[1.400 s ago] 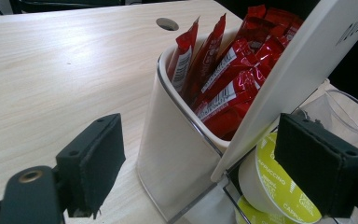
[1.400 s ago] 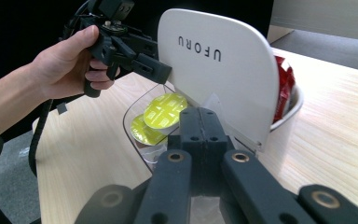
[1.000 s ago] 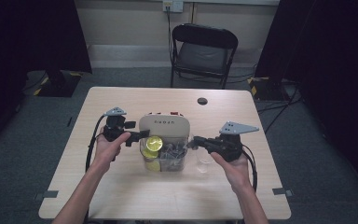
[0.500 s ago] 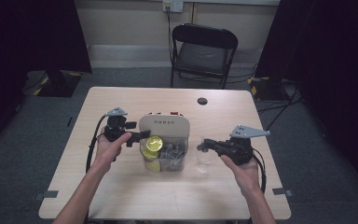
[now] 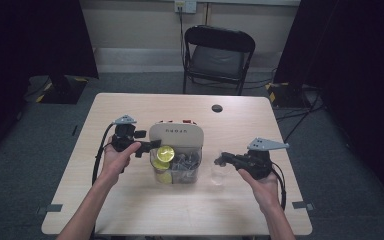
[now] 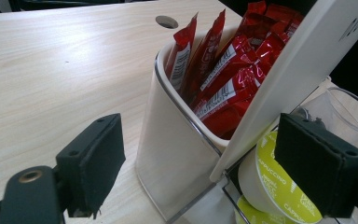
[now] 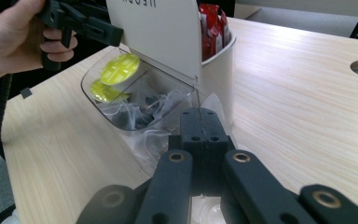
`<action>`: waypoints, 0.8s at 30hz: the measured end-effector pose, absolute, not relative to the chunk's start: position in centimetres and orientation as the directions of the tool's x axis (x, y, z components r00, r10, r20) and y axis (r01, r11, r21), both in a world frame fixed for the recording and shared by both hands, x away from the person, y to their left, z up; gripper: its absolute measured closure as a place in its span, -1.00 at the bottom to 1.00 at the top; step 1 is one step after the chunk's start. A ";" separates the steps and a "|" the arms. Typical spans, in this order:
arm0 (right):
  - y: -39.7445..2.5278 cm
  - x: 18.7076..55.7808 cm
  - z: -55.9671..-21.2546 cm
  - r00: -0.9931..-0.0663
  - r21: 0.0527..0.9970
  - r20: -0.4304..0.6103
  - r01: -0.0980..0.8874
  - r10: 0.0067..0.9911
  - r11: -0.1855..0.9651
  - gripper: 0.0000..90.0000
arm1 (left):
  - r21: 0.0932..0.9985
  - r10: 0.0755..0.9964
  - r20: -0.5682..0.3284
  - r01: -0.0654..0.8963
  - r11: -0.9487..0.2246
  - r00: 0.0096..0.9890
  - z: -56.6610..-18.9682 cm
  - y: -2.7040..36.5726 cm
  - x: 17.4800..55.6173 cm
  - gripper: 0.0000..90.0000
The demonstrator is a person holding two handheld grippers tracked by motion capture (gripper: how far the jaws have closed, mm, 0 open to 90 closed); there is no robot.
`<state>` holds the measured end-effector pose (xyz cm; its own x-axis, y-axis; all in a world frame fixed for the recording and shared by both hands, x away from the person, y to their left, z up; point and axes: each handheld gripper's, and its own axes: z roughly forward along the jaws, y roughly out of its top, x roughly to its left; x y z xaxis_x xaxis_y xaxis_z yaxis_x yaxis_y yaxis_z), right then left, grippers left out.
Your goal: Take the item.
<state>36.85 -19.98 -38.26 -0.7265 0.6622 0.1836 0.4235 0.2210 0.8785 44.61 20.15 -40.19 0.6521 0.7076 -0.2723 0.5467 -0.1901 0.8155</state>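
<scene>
A cream organizer (image 5: 176, 132) stands mid-table. Its rear cup holds red sachets (image 6: 223, 70) and its clear front bin (image 5: 194, 176) holds yellow capsules (image 5: 165, 152) and dark tea bags (image 7: 144, 109). My left gripper (image 5: 152, 145) is at the organizer's left side. It is open, with its jaws spread around the cup's corner (image 6: 214, 154), and one pad is in front of a yellow capsule (image 6: 279, 186). My right gripper (image 5: 220, 160) hovers just right of the bin, jaws pressed together (image 7: 200, 126). A clear plastic piece (image 5: 217, 175) lies under it.
A round cable hole (image 5: 217, 108) sits in the table's far right part. A black folding chair (image 5: 220, 52) stands behind the table. Bare wood stretches along the table's near side (image 5: 180, 210) and its left side.
My right gripper has drawn back from the clear bin, to the right and slightly toward the person. The left gripper has stayed beside the organizer.
</scene>
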 end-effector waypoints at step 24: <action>-20.0 37.5 -40.3 -0.707 0.843 0.179 0.469 0.684 0.264 1.00 | 0.810 0.713 -0.270 0.553 -0.194 0.646 -40.1 20.2 44.5 -0.64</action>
<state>37.49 -19.97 -40.34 -0.7070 0.6840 0.1795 0.4690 0.2636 0.8429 44.50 20.20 -40.07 0.6464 0.7135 -0.2704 0.5529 -0.1938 0.8104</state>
